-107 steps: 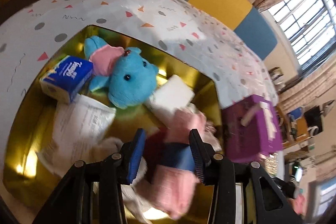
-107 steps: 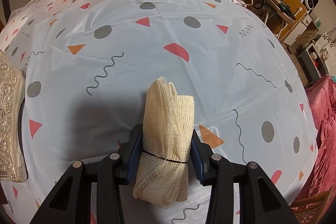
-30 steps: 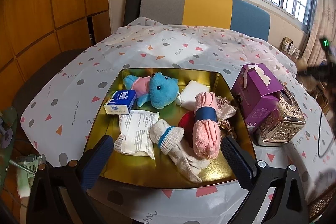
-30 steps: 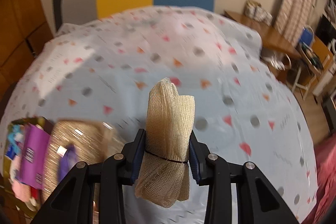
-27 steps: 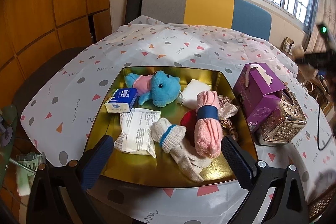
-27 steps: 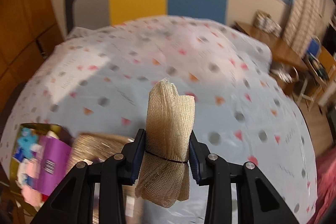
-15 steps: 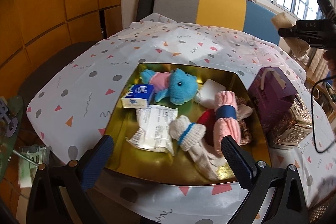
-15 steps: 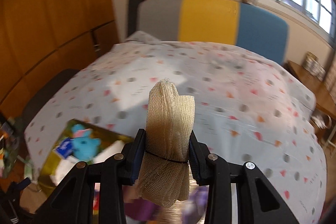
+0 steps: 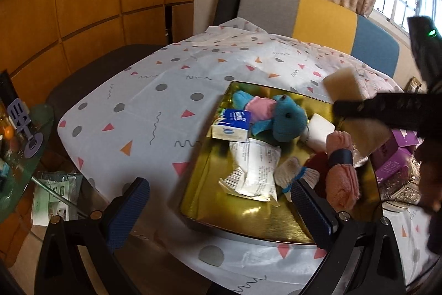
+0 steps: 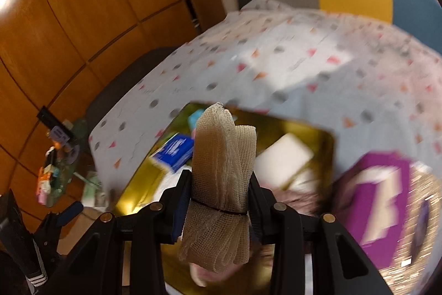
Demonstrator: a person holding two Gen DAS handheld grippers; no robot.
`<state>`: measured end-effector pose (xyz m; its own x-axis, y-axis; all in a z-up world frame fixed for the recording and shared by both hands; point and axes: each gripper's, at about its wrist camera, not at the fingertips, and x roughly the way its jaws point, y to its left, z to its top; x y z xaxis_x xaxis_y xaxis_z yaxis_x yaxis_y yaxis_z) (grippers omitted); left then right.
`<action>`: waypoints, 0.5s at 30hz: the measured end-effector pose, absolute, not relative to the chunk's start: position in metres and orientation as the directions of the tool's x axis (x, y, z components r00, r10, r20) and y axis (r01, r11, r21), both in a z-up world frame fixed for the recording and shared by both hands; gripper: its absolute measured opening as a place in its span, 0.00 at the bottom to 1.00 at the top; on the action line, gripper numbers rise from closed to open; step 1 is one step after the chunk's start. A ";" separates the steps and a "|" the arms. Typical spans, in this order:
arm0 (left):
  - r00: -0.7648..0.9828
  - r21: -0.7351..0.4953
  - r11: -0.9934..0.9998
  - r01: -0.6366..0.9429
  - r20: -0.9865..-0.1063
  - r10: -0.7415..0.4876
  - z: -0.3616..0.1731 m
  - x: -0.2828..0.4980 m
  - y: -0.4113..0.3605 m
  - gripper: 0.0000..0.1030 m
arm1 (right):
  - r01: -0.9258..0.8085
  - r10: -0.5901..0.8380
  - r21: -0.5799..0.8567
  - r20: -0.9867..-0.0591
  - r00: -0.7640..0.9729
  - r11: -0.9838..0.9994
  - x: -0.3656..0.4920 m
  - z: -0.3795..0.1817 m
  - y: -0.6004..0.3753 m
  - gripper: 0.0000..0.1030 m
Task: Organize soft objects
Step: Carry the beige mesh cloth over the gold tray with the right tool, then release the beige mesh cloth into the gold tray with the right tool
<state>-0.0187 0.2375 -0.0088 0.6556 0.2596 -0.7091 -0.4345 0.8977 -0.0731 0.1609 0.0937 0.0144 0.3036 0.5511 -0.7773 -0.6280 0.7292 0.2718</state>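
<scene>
A gold tray (image 9: 248, 223) on the patterned table holds a blue plush toy (image 9: 287, 118), a blue tissue pack (image 9: 234, 119), a white packet (image 9: 254, 170), a white sponge (image 9: 320, 129), a rolled pink cloth (image 9: 341, 173) and a white sock (image 9: 290, 173). My right gripper (image 10: 219, 201) is shut on a cream mesh cloth roll (image 10: 221, 181) and holds it above the tray (image 10: 309, 129); the roll also shows in the left wrist view (image 9: 344, 83). My left gripper (image 9: 221, 209) is open and empty, in front of the tray's near edge.
A purple box (image 9: 395, 162) and a shiny silver box (image 9: 403, 190) stand right of the tray. A multicoloured chair (image 9: 317, 13) stands behind the table. A glass side table (image 9: 22, 151) with small items is at the left.
My right gripper has carried the mesh roll from the bare tablecloth leftward to above the gold tray. My left gripper, shut earlier over the tray, has opened wide and drawn back from it.
</scene>
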 end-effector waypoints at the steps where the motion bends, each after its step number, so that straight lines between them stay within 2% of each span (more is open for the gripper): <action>1: 0.656 -0.075 0.897 -0.436 -0.708 0.260 -0.009 -0.019 0.238 1.00 | -0.630 0.559 0.288 -0.778 0.285 0.722 0.159 0.008 0.099 0.37; 6: 0.658 -0.074 0.897 -0.436 -0.706 0.262 -0.008 -0.020 0.239 1.00 | -0.636 0.560 0.316 -0.798 0.224 0.704 0.153 -0.022 0.127 0.37; 11: 0.661 -0.074 0.897 -0.437 -0.703 0.264 -0.005 -0.020 0.238 1.00 | -0.605 0.469 0.248 -0.850 0.239 0.757 0.158 -0.053 0.136 0.39; 15: 0.664 -0.076 0.900 -0.429 -0.702 0.257 -0.005 -0.018 0.236 1.00 | -0.594 0.446 0.224 -0.857 0.258 0.773 0.158 -0.060 0.127 0.42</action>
